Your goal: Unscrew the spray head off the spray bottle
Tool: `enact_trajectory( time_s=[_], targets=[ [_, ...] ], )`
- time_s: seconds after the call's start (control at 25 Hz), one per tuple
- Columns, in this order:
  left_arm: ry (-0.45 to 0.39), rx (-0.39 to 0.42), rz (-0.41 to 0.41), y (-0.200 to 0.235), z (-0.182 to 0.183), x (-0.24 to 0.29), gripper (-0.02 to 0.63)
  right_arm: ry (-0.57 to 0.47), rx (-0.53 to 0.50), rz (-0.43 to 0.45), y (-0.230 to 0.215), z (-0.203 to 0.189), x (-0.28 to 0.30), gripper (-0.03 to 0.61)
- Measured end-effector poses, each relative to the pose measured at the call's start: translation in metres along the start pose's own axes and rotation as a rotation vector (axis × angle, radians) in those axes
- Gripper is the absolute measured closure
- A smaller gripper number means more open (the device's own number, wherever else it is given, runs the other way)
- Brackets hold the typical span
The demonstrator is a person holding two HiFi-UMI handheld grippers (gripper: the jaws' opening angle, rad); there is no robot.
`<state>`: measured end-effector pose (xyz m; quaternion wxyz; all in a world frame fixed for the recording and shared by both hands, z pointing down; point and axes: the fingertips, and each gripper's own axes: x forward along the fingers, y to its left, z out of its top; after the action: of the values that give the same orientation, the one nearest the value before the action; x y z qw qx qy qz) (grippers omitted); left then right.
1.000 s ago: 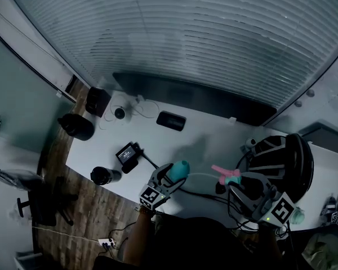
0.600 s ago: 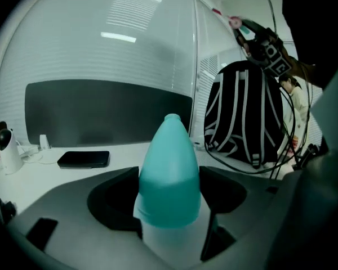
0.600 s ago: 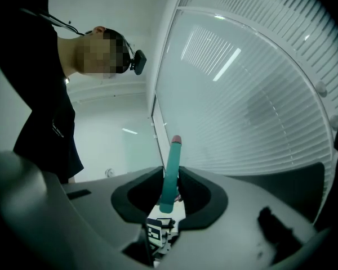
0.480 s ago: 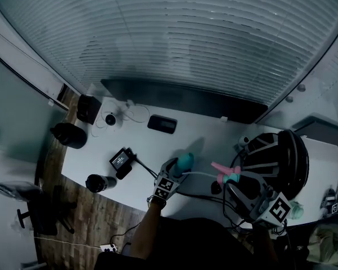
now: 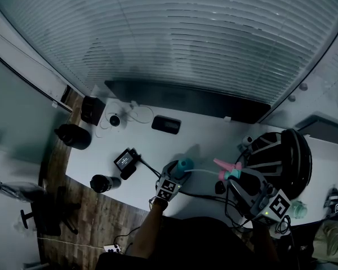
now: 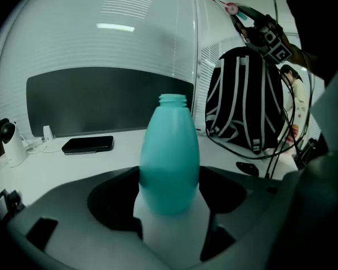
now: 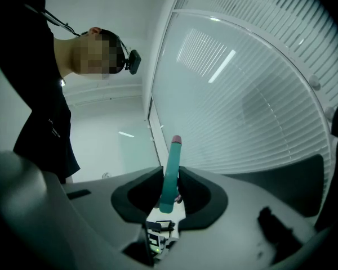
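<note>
At the far left of the white surface [image 5: 203, 134], a black box-like item [image 5: 94, 109] is standing at the corner, with a small white camera [image 5: 114, 120] sitting just beside it. Nearer the front edge, a dark cylindrical flask [image 5: 104, 183] is lying on its side, and a small device with a screen [image 5: 125, 161] is resting close to it. A flat black case [image 5: 165, 125] is lying further back, towards the dark strip under the blinds.

Near the middle, the left tool [image 5: 176, 172] is gripping the teal spray bottle [image 5: 184, 164] by its lower body. In the left gripper view the jaws are standing moderately wide, pressing on both flanks of the bottle, which is pointing away from the tool with its threaded neck [image 6: 173, 100] showing open at the end. Whether the bottle is touching the surface cannot be told. The bottle is hanging over the front part of the surface.

To the right, well apart from the bottle, the right tool [image 5: 236, 179] is holding the spray head [image 5: 228, 170], a teal piece with pink parts. In the right gripper view the jaws are sitting narrow, clamping the teal stem [image 7: 170, 173], whose pink tip is pointing upward. A person in dark clothing [image 7: 39, 111] is showing at that view's left.

At the far right, a black backpack with white stripes [image 5: 279, 156] is sitting on the surface, with cables trailing around it.
</note>
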<state>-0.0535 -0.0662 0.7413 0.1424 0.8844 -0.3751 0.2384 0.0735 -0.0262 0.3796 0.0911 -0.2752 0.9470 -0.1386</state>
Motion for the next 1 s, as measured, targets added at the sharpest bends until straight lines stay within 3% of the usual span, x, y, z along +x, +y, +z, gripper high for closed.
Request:
enact_trajectory(
  time_s=[0.16, 0.28, 0.56, 0.72, 1.0],
  targets=[
    [-0.022, -0.012, -0.028, -0.008, 0.006, -0.011, 0.278, -0.014, 0.093, -0.043, -0.01, -0.011, 0.001, 0.494],
    [-0.066, 0.001, 0.007, -0.006, 0.016, -0.027, 0.278, -0.052, 0.15, -0.019, -0.01, -0.018, -0.002, 0.494],
    [-0.19, 0.018, 0.058, -0.015, 0.047, -0.091, 0.279, -0.034, 0.256, -0.011, -0.02, -0.056, -0.003, 0.494],
    [-0.26, -0.052, 0.112, -0.025, 0.053, -0.131, 0.279, -0.018, 0.328, -0.004, -0.028, -0.087, -0.005, 0.494],
    [-0.308, -0.15, 0.178, -0.055, 0.041, -0.197, 0.279, 0.042, 0.395, 0.002, -0.017, -0.133, -0.003, 0.494]
  ],
)
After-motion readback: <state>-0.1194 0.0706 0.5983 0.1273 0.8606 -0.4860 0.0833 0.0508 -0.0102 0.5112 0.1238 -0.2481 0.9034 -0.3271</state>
